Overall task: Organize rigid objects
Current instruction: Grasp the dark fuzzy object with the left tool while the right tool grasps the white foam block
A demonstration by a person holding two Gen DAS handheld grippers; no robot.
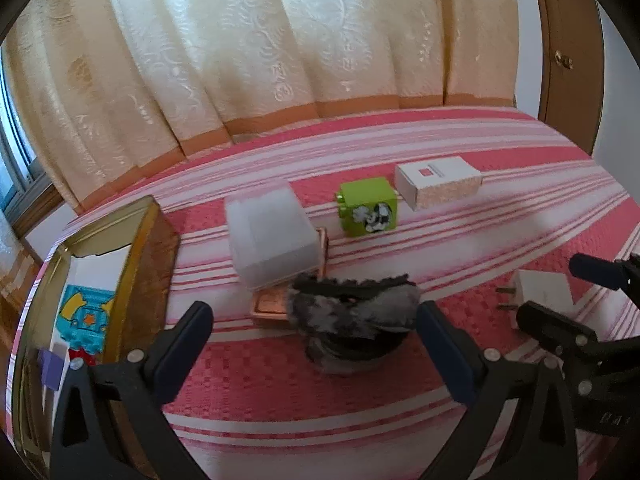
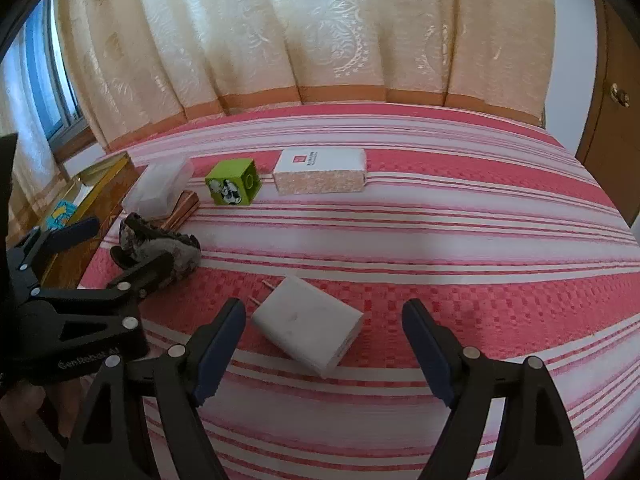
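Readable only in part: pale raised lettering "GenRobot AI" on the black body of the left gripper [image 2: 116, 248], seen from the right wrist. On top of the white box [image 2: 320, 170], a small red square logo beside a line of print too small to read. Elsewhere nothing legible.

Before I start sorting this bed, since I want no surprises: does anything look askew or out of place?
The frosted plastic box sits tilted, propped on the copper-coloured case instead of flat on the bedspread. Nothing looks spilled or damaged.
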